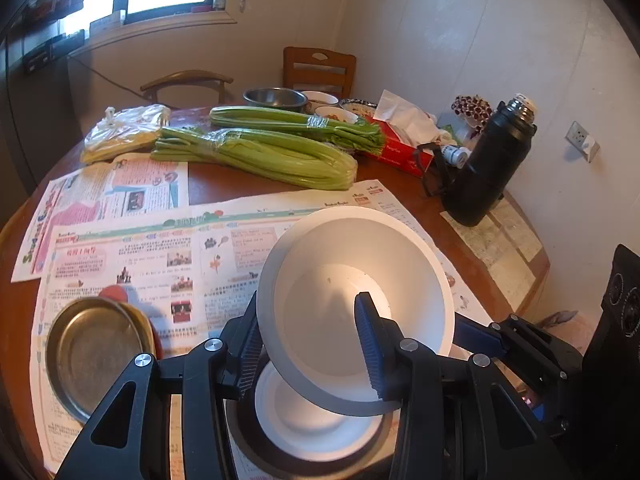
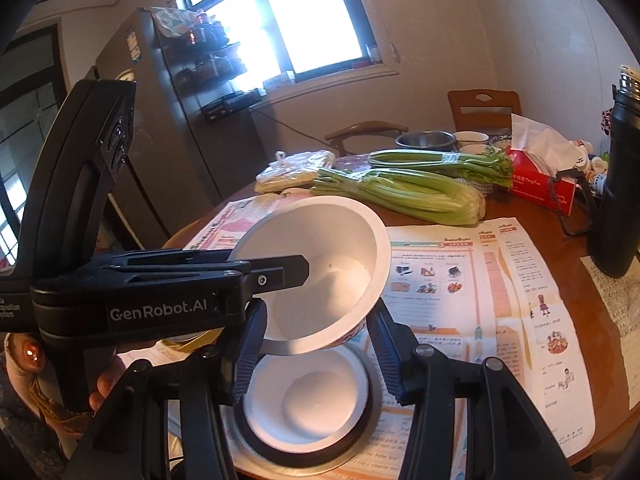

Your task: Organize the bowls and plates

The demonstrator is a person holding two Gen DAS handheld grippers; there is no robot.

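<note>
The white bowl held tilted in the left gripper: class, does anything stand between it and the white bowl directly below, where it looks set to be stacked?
Nothing visible does. The white bowl, clamped at its rim by the left gripper, hangs tilted just above the lower bowl. The right gripper stands open, one finger to each side of that gap.

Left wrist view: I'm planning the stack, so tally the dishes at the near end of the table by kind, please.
White bowls: 2, the held bowl in the left tool and the lower bowl
Dark-rimmed plate: 1
Metal plate: 1 (cannot tell if more lie beneath)
Total: 4
</note>
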